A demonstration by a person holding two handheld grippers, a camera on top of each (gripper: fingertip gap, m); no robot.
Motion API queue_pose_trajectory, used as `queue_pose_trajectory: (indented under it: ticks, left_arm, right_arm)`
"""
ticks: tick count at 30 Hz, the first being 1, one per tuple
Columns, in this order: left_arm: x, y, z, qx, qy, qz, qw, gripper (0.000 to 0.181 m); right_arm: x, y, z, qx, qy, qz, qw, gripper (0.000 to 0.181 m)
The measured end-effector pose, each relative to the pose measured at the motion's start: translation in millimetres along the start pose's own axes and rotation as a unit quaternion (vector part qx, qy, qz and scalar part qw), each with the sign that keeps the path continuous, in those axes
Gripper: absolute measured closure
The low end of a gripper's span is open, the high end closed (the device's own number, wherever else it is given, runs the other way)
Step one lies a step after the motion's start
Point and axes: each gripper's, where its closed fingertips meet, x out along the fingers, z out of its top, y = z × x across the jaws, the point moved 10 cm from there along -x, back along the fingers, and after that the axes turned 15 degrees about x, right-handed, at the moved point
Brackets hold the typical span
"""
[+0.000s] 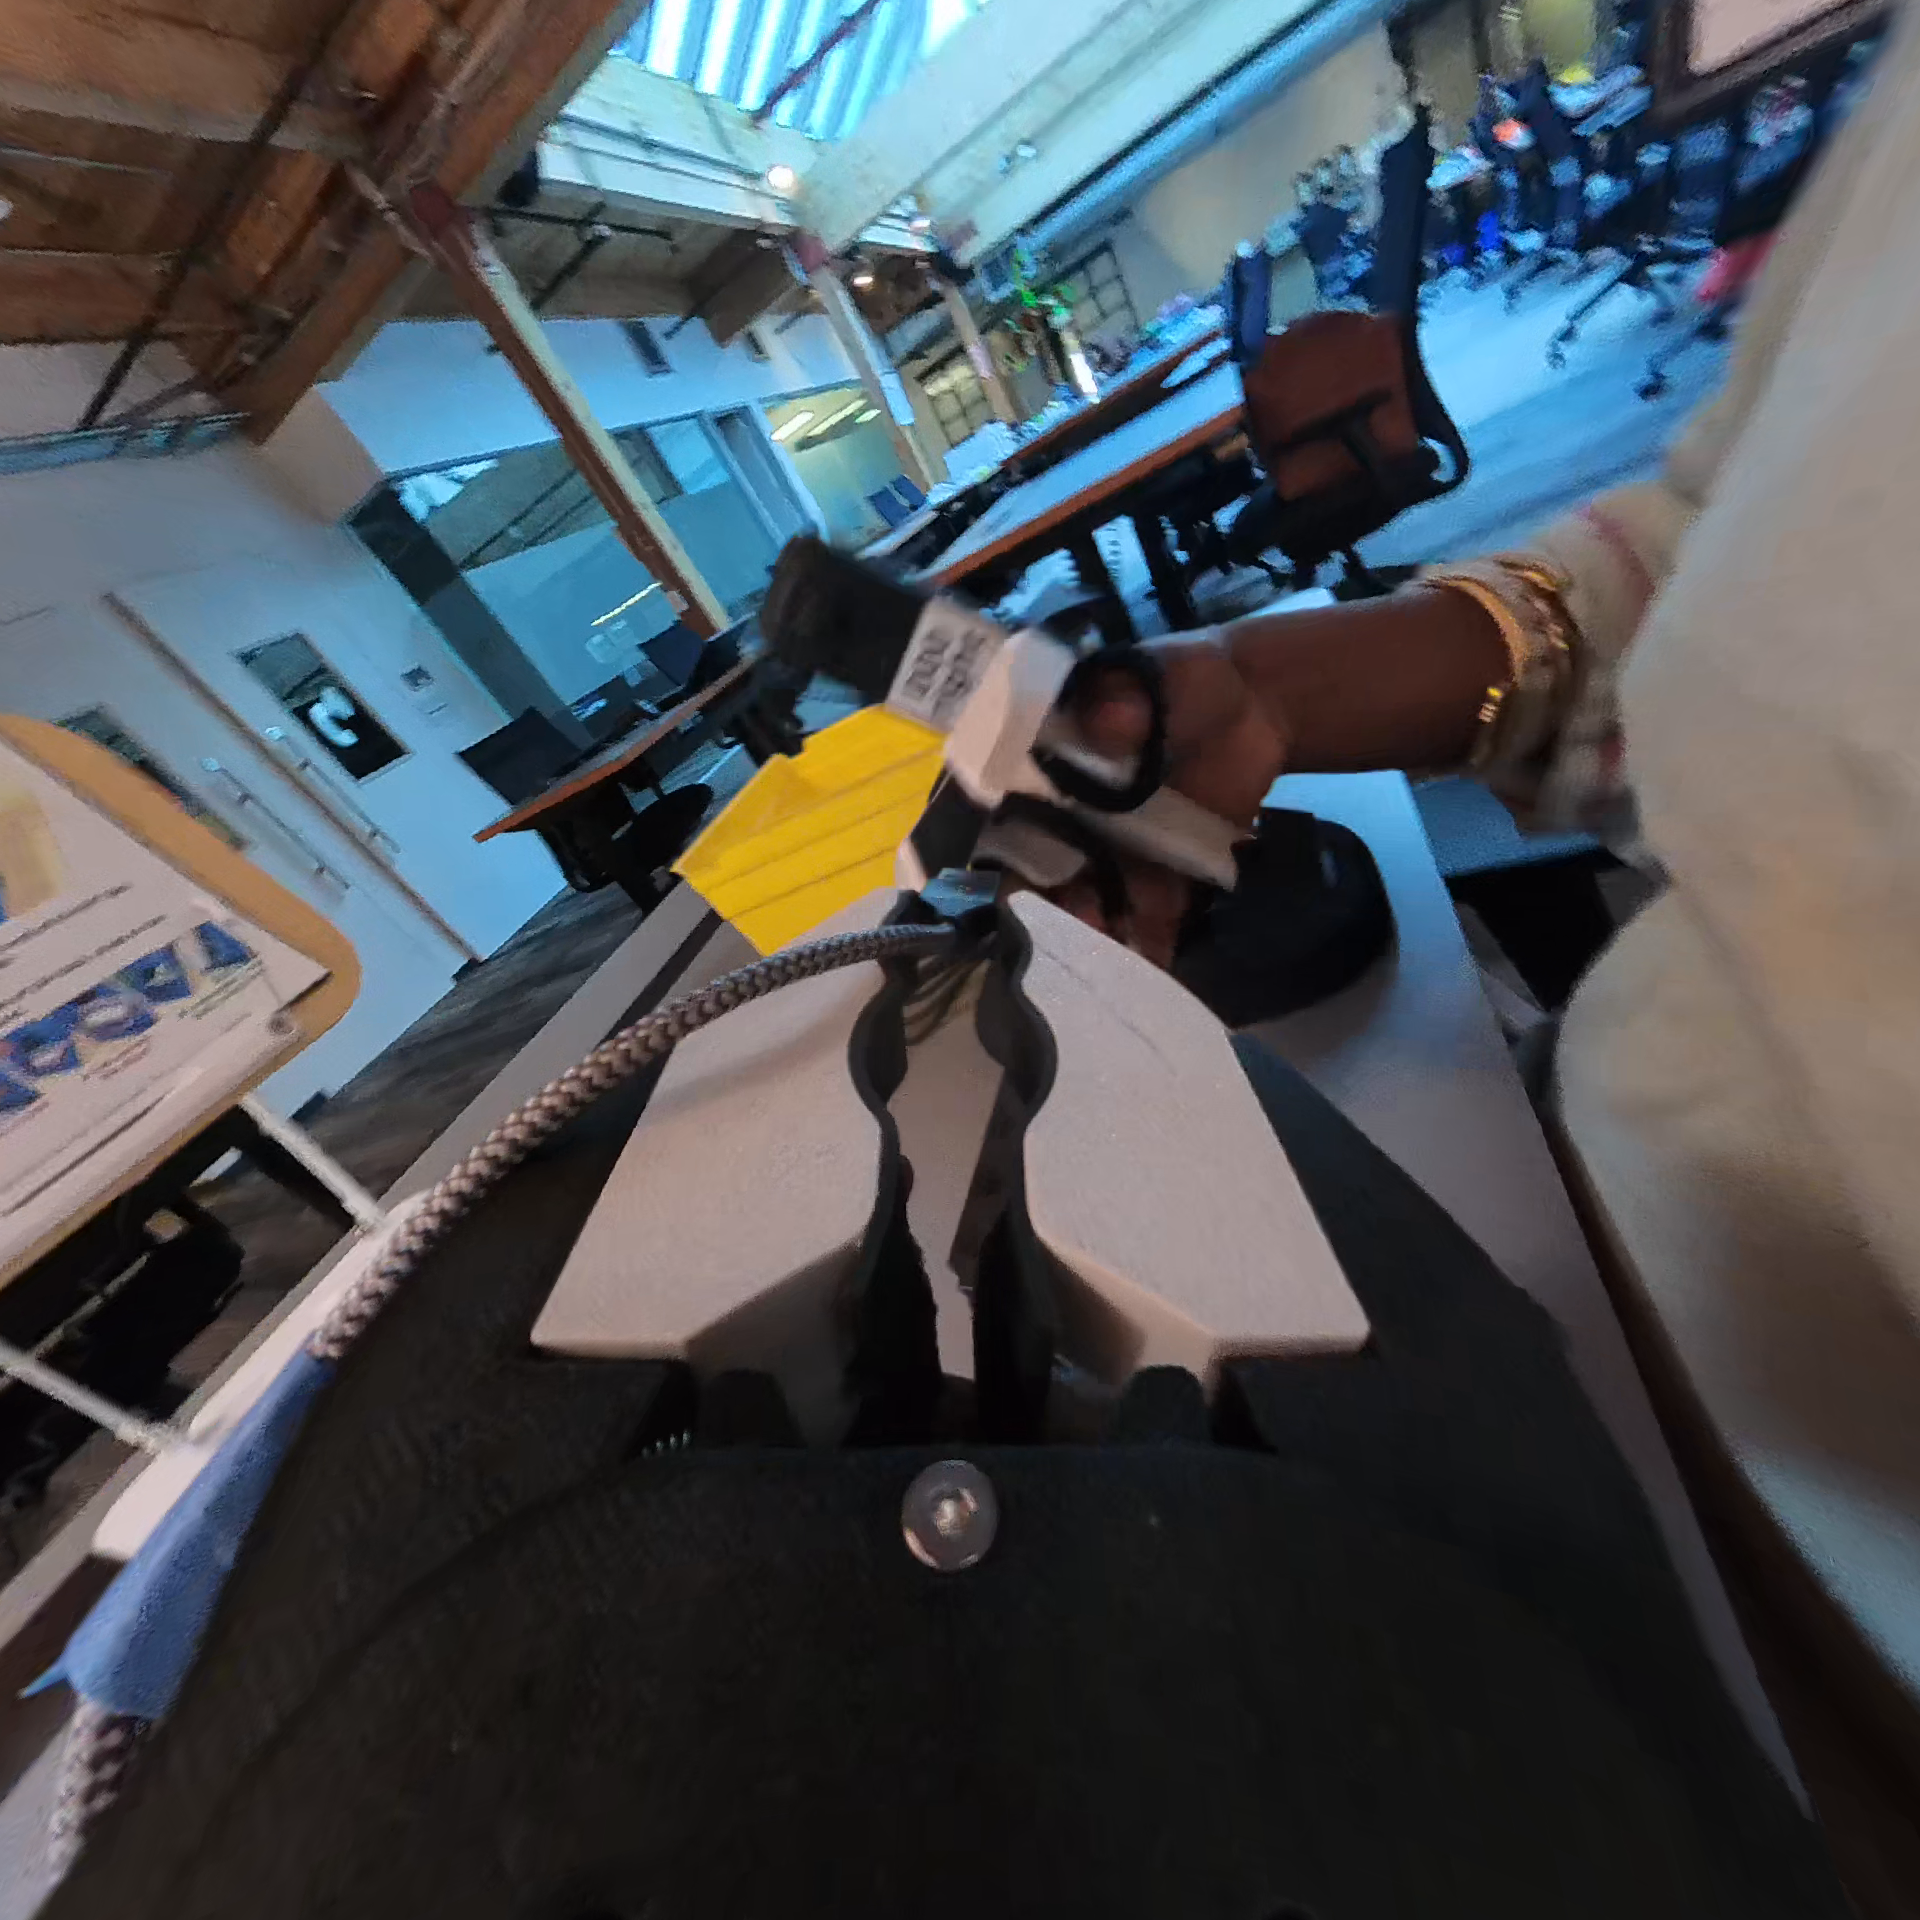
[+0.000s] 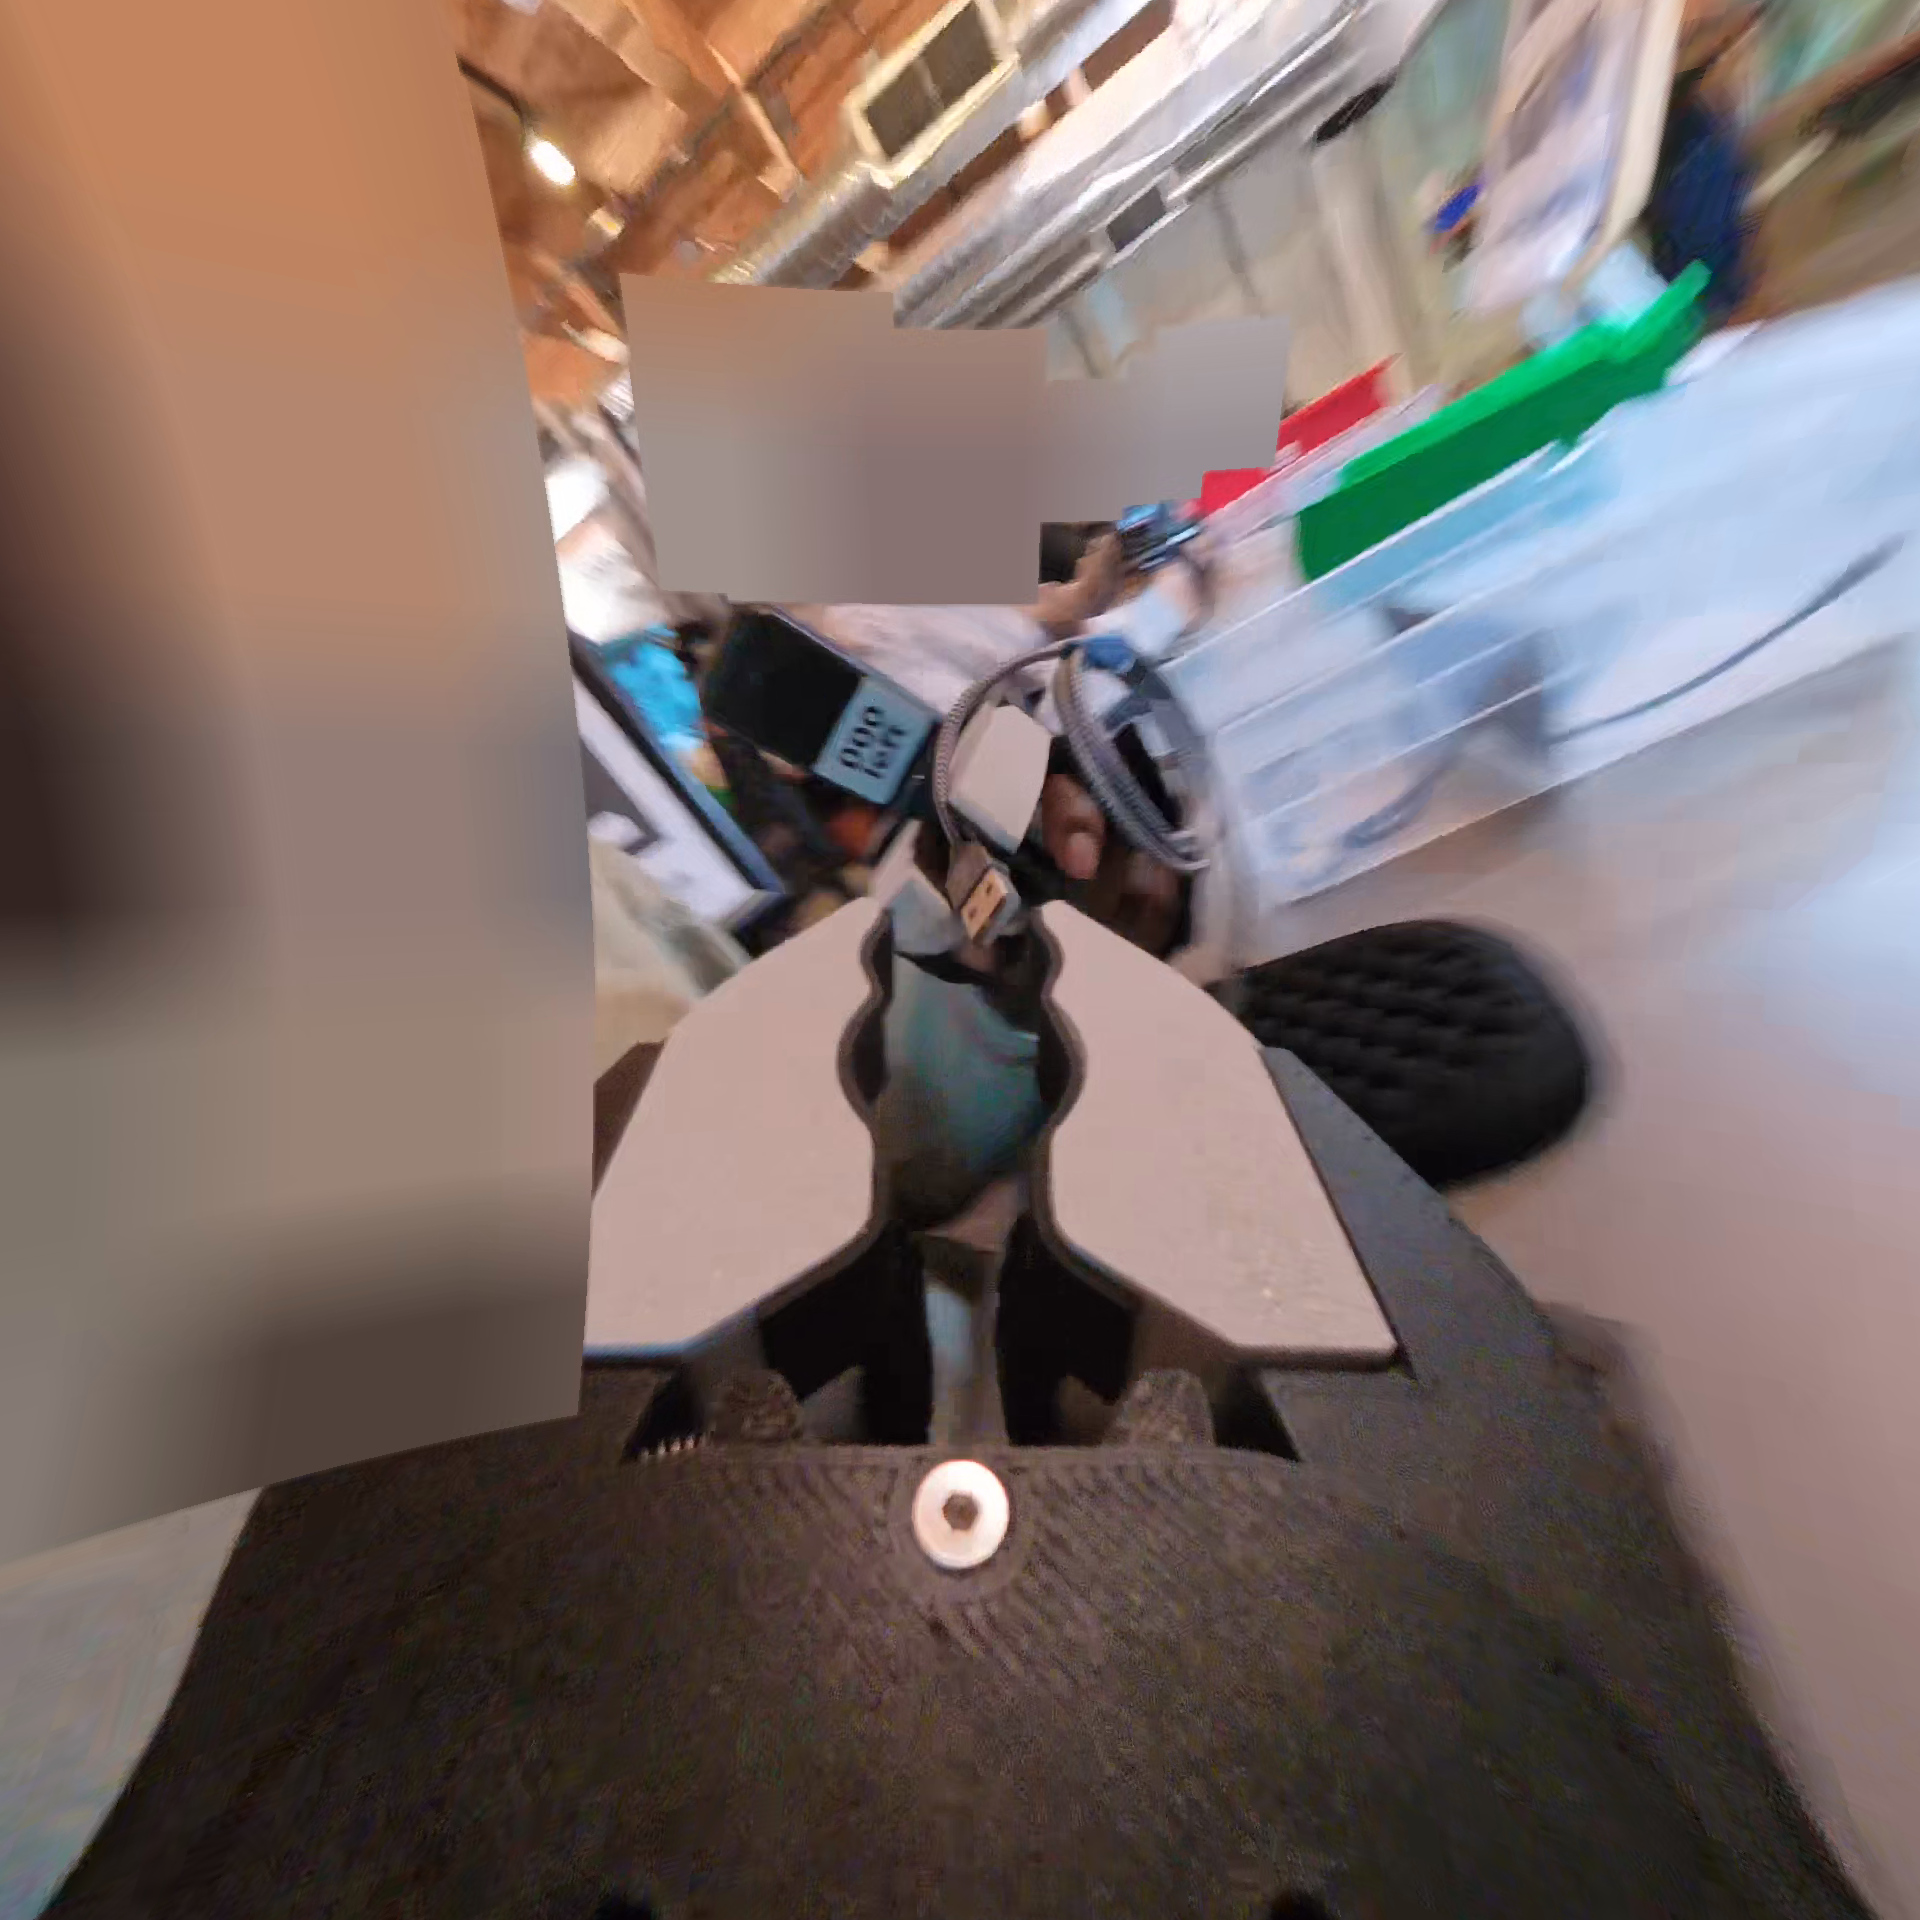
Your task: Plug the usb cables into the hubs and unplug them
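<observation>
My left gripper [image 1: 961, 925] is shut on the black plug [image 1: 951, 896] of a grey braided usb cable [image 1: 623, 1049], which arcs away down to the left. My right gripper [image 2: 961, 935] is shut on a grey hub [image 2: 956, 1070] that fills the gap between its jaws. In the right wrist view the cable's metal plug end [image 2: 982, 899] sits right at the hub's tip, held there by the left gripper. Whether the plug is inside a port is hidden. Both grippers are held up in the air, tip to tip.
A yellow bin [image 1: 821, 821] stands behind the grippers. A black round mesh object [image 2: 1423, 1049] lies on the white table [image 2: 1714, 935]. Green [image 2: 1475, 447] and red [image 2: 1340, 405] bins, a white wire rack [image 2: 1403, 707] and a coiled cable [image 2: 1143, 769] lie beyond. A hand [image 1: 1299, 696] holds the right gripper. The tips of both grippers are at nearly the same place.
</observation>
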Motion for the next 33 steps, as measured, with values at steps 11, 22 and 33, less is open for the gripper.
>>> queue_pose_trajectory:
  ticks: [11,22,33]
  left_arm:
    - [-2.7,21.1,-22.9,-0.119,0.088,0.088,0.985,0.167]
    - [28.5,14.6,-30.2,-0.198,0.106,0.004,0.975,0.167]
    - [75.9,8.3,-31.8,-0.158,0.171,-0.115,0.966,0.167]
  right_arm:
    - [-111.2,-8.1,-29.4,-0.328,0.245,-0.383,0.828,0.080]
    - [-121.0,-32.2,-38.9,-0.306,0.222,-0.356,0.855,0.122]
    - [-93.5,5.6,-28.6,-0.393,0.266,-0.388,0.790,0.126]
